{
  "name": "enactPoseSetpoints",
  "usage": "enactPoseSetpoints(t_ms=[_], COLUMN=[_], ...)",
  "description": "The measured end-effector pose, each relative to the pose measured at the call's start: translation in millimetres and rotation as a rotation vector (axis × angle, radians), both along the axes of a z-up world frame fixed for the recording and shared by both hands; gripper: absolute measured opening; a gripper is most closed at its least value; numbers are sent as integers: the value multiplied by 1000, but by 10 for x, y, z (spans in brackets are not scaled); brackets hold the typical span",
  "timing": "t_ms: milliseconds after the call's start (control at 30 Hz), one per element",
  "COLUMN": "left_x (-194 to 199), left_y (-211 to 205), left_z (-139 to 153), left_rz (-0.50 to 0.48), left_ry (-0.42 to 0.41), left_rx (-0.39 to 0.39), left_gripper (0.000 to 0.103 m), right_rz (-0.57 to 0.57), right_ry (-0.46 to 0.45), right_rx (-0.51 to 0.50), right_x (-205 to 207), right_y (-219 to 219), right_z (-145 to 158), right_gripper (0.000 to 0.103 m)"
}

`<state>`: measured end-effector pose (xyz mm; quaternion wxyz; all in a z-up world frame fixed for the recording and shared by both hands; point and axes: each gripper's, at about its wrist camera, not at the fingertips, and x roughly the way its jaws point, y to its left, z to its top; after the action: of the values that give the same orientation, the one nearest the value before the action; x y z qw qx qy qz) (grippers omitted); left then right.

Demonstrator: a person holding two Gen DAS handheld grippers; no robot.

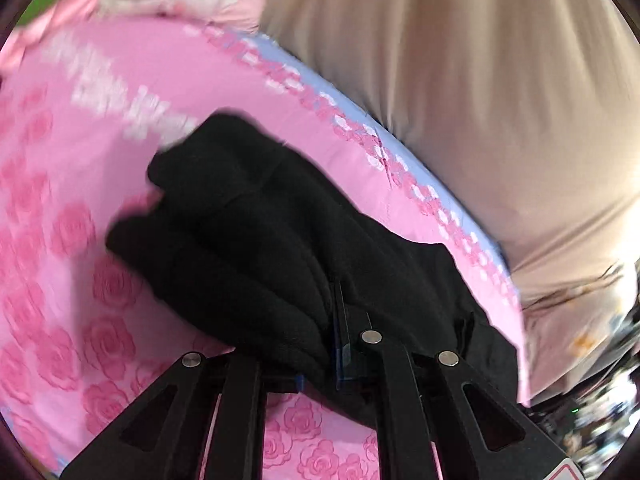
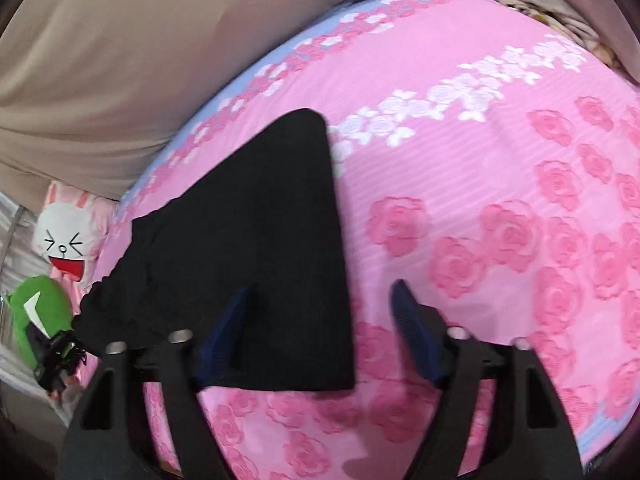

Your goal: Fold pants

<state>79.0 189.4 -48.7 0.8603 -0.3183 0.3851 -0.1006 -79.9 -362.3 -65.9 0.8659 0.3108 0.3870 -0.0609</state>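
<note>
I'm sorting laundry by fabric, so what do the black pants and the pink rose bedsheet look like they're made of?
The black pants look like a soft, matte knit, maybe fleece or thick cotton: no shine, faintly fuzzy surface, and bulky rounded folds in the left wrist view. The pink bedsheet looks like thin woven cotton or polyester blend: fine ribbed stripes, printed roses, slight sheen. Neither fibre can be confirmed by sight.

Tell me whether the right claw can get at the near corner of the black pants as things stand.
Probably yes. The right claw stands open right over the black pants, one finger above the cloth, the other above the pink sheet. Nothing lies between it and the near corner.
</note>
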Motion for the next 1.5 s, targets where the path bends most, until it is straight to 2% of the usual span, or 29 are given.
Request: enactPoseSetpoints(t_ms=[33, 67, 100, 167, 200, 267, 333, 400, 467, 500, 533, 567, 633, 667, 700, 733, 767, 833, 900, 967, 1033, 1133, 1167, 1233, 1267, 1333, 1433, 1467, 1500], left_x=[-14, -16, -41, -40, -39, -41, -31, -76, -110, -141, -159, -170, -166, -160, -149, -145, -155, -205, -269, -322, -368, -423, -424, -366, -374, -418, -500, -524, -540], left_y=[44, 72, 82, 136, 141, 118, 120, 133, 186, 236, 274, 310, 364, 373, 370, 367, 367, 392, 444, 506, 561, 607, 608, 612, 611, 642, 748, 789, 822], left_z=[-39, -74, -80, -151, -174, -168, -172, -246, -341, -390, -406, -409, -373, -348, -335, -339, -346, -422, -537, -619, -642, -591, -566, -506, -461, -433, -456, -480, -497], left_rz=[5, 10, 13, 12, 6, -18, -35, -48, -41, -33, -27, -21, -6, -8, -3, 8, 15, 53, 72, 67, 65, 46, 37, 30, 20, 7, -15, -16, -15], left_ry=[-6, -9, -19, -30, -46, -59, -59, -57, -44, -38, -39, -42, -43, -50, -50, -50, -57, -77, -90, -104, -108, -114, -113, -110, -121, -148, -181, -181, -183], left_rx=[-21, -42, -73, -132, -166, -173, -146, -181, -246, -303, -340, -367, -391, -404, -412, -425, -439, -491, -567, -628, -637, -586, -562, -498, -465, -452, -460, -458, -456], left_gripper=[7, 7, 7, 7, 7, 7, 9, 12, 18, 23, 25, 28, 29, 30, 31, 31, 36, 37, 37, 39, 39, 39, 40, 40, 40, 40, 40, 40, 40], right_rz=[10, 41, 40, 49, 47, 58, 74, 58, -11, -53, -76, -102, -103, -67, -28, 27, 92, 203, 339, 456, 589, 756, 815, 874, 917, 955, 987, 994, 994], right_ry=[-10, -15, -12, -45, -87, -187, -203, -148, -10, 39, 36, -8, -67, -108, -133, -157, -173, -175, -164, -158, -170, -189, -186, -177, -173, -182, -188, -187, -187], right_rx=[-5, 10, 8, -10, -17, -25, -59, -100, -154, -185, -183, -157, -196, -245, -268, -283, -290, -271, -181, -171, -190, -250, -307, -374, -404, -449, -475, -459, -428], right_x=[44, 119, 155, 183, 150, 38, -58, -79, -90, -126, -205, -291, -346, -326, -301, -238, -147, 30, 288, 519, 720, 936, 1033, 1132, 1226, 1355, 1596, 1633, 1663], right_y=[33, 77, 128, 174, 177, 154, 131, 93, 6, -36, -73, -73, 20, 162, 277, 428, 617, 895, 1261, 1679, 2156, 2862, 3180, 3524, 3731, 3967, 4168, 4153, 4137], right_z=[-7, -37, 3, 141, 288, 665, 819, 724, 392, 290, 252, 308, 520, 687, 777, 855, 902, 851, 721, 678, 685, 659, 614, 510, 454, 377, 273, 275, 318], right_gripper=[80, 50, 36, 22, 20, 19, 20, 28, 31, 32, 33, 33, 35, 44, 61, 66, 68, 68, 68, 68, 68, 69, 70, 70, 69, 68, 52, 40, 17])
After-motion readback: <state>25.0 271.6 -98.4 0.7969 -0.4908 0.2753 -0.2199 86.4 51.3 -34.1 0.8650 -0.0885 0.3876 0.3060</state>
